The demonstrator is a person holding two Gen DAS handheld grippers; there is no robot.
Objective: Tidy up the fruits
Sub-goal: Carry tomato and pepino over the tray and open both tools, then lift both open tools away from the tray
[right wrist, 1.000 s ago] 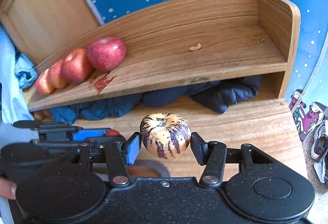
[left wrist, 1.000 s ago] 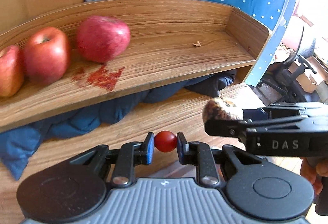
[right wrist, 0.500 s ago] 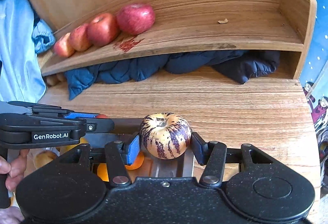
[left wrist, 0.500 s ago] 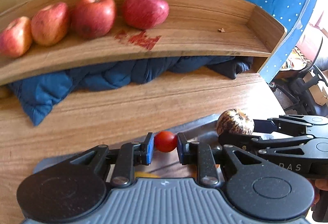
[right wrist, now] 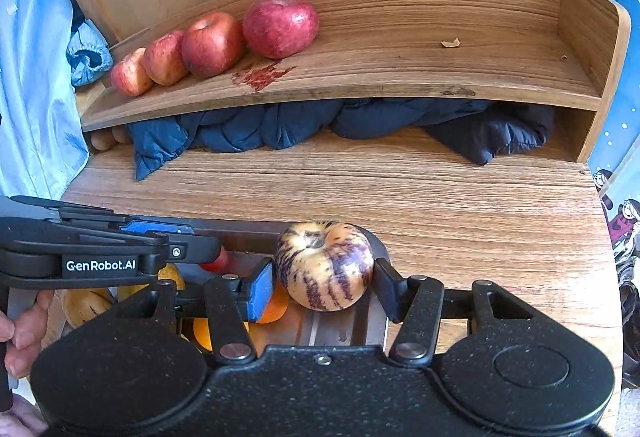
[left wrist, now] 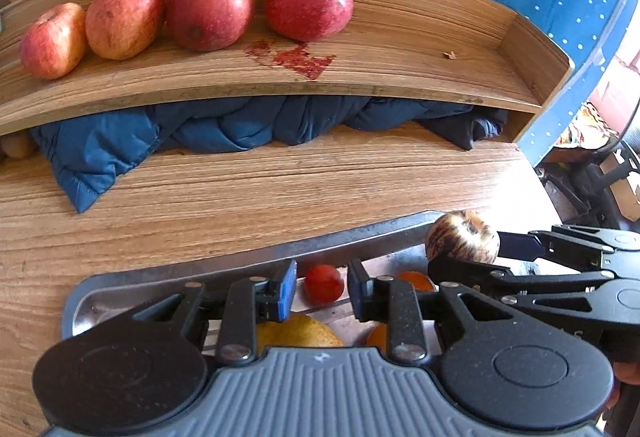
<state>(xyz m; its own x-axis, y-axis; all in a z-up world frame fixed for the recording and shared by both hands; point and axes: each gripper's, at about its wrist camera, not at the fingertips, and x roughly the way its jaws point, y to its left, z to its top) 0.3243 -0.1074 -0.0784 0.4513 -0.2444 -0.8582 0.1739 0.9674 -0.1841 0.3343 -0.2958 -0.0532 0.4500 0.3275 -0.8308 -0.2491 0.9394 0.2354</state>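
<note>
The left gripper point(left wrist: 322, 293) is hanging open just above the metal tray point(left wrist: 256, 261), at the near edge of the table point(left wrist: 280, 189). Its blue pads are standing a little clear of the small tomato point(left wrist: 323, 283) on both sides, so the tomato is resting loose in the tray by its far rim, not being held. That spacing suggests the tomato is being left among the other small fruit there: an orange point(right wrist: 276, 307) and a yellow fruit point(left wrist: 296, 331) are lying in the same tray.

The right gripper point(right wrist: 324, 285) is clamping a striped fruit point(right wrist: 324, 265), stem end up, with a pad pressing on each flank. It is being held over the tray's far right corner, low, though I cannot tell whether it is touching the metal. Holding it upright by its widest part is keeping the round body from rolling out of the grip.

On the raised shelf point(left wrist: 400, 49) along the table's back edge, four apples point(left wrist: 210, 11) are sitting in a row toward its left end, each just beside the next. This looks like sorting by kind, with the shelf's right half bare apart from a red stain and a crumb. A blue jacket point(left wrist: 200, 125) is lying bunched under the shelf.
</note>
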